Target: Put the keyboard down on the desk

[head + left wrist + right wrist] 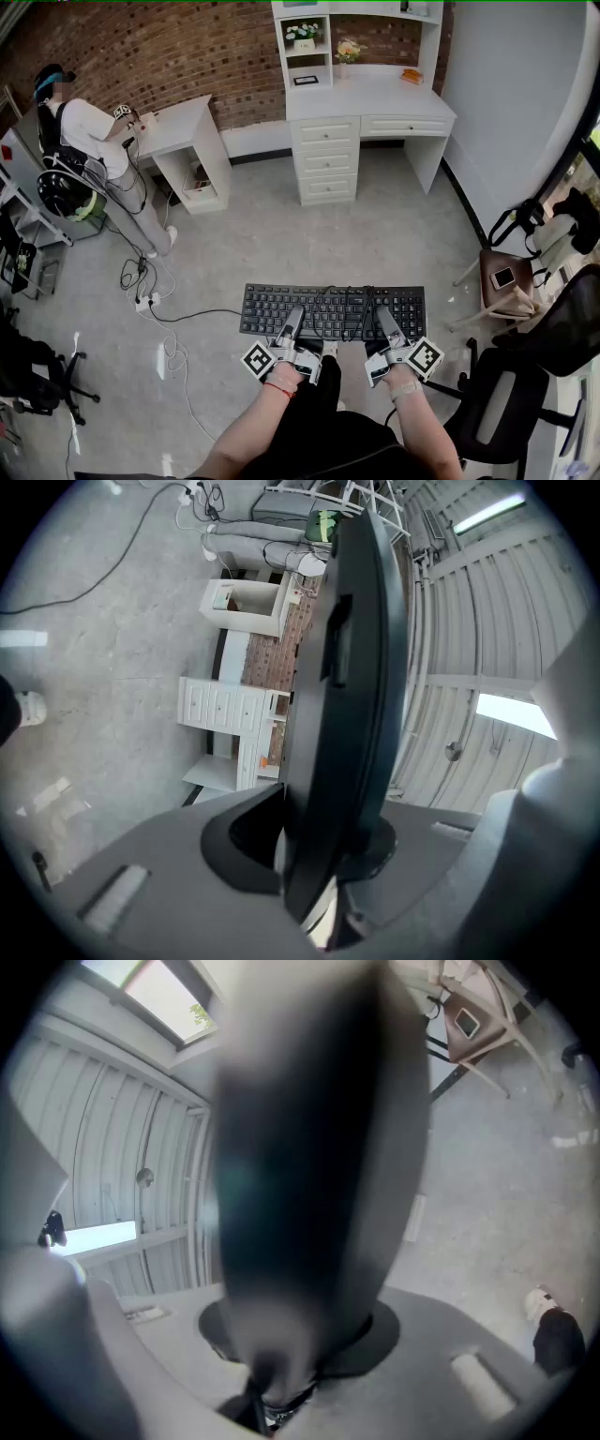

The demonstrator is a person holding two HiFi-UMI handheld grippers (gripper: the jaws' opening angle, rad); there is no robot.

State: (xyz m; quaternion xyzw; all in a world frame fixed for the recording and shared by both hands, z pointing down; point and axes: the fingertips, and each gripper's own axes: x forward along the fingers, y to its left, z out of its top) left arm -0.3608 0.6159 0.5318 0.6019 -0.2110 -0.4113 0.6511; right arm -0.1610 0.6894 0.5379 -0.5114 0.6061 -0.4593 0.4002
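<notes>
Lower centre of the frame: left gripper (pixel 294 317) and right gripper (pixel 383 319) both clamp the keyboard's (pixel 333 302) near edge, above the floor (pixel 394 239).

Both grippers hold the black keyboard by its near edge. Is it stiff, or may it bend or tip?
Probably stiff: the keyboard looks flat and straight though the left gripper and right gripper clamp only its near edge. It likely wants to tip forward, since most of it juts beyond the jaws. The loose cable on it may slide.
</notes>
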